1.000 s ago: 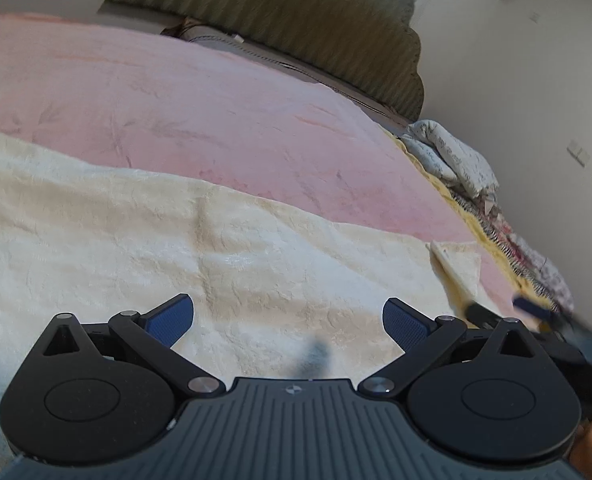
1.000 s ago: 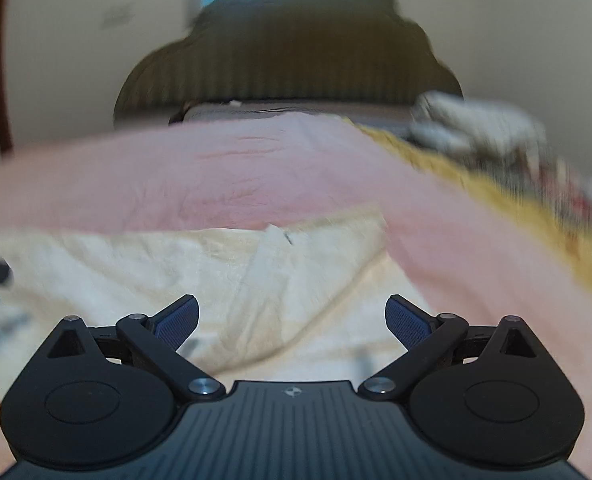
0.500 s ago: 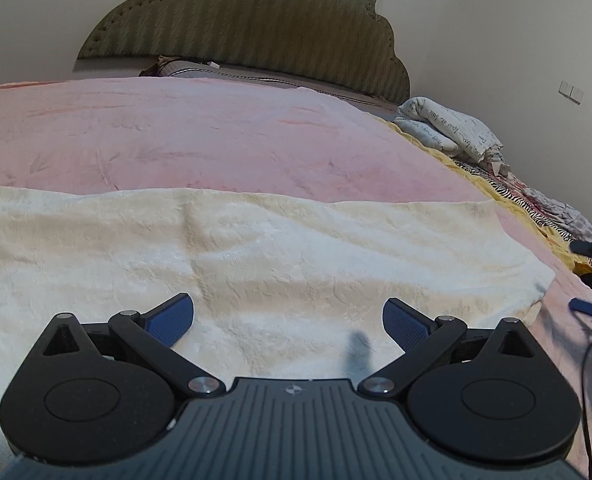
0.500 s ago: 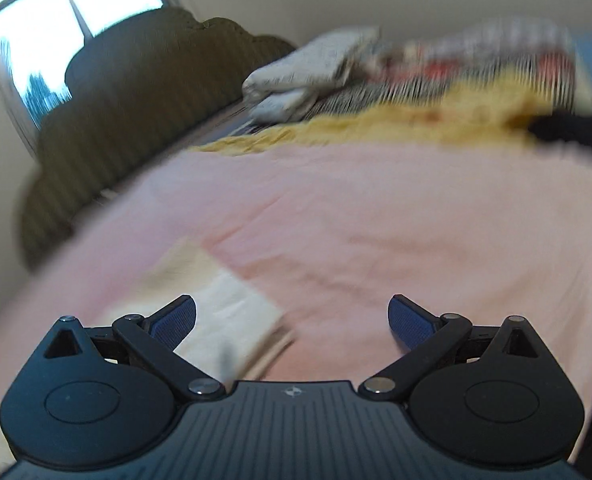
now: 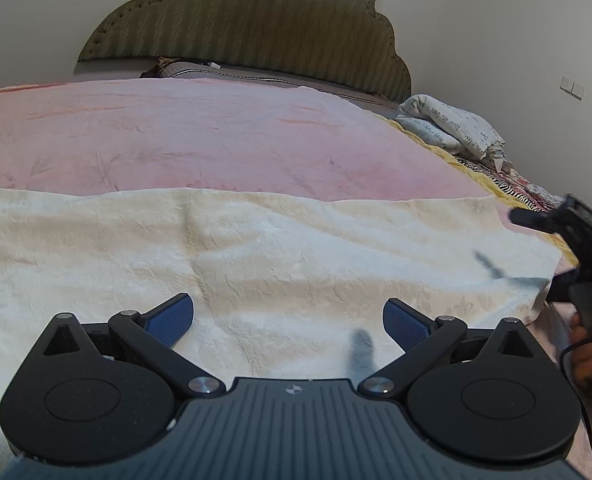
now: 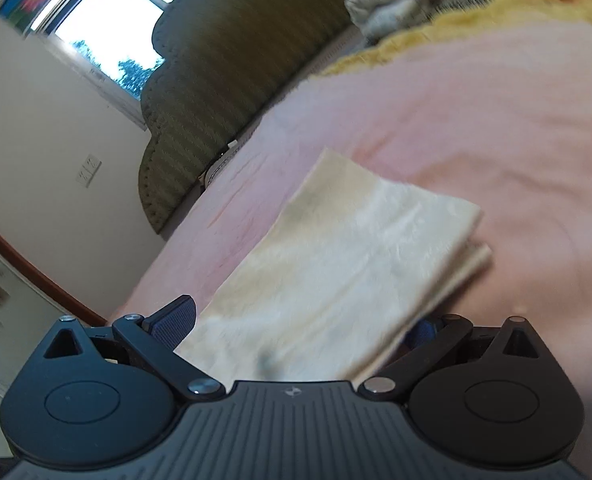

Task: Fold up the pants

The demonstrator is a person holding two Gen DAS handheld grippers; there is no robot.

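Note:
The cream textured pants lie flat across the pink bed cover, stretching from the left edge to the right. My left gripper is open and empty just above the cloth's near part. My right gripper is open at the pants' right end, tilted, with the layered cloth edge lying between its blue pads; the right pad is partly hidden under the cloth. The right gripper also shows in the left wrist view at the cloth's right end.
A padded olive headboard stands at the far end of the bed. A folded white quilt and striped bedding lie at the far right on a yellow blanket. A window is in the wall.
The right gripper swung around from over the bare pink cover back to the pants' right end, rolled sideways, so the cloth edge now lies between its fingers. The left gripper tipped slightly.

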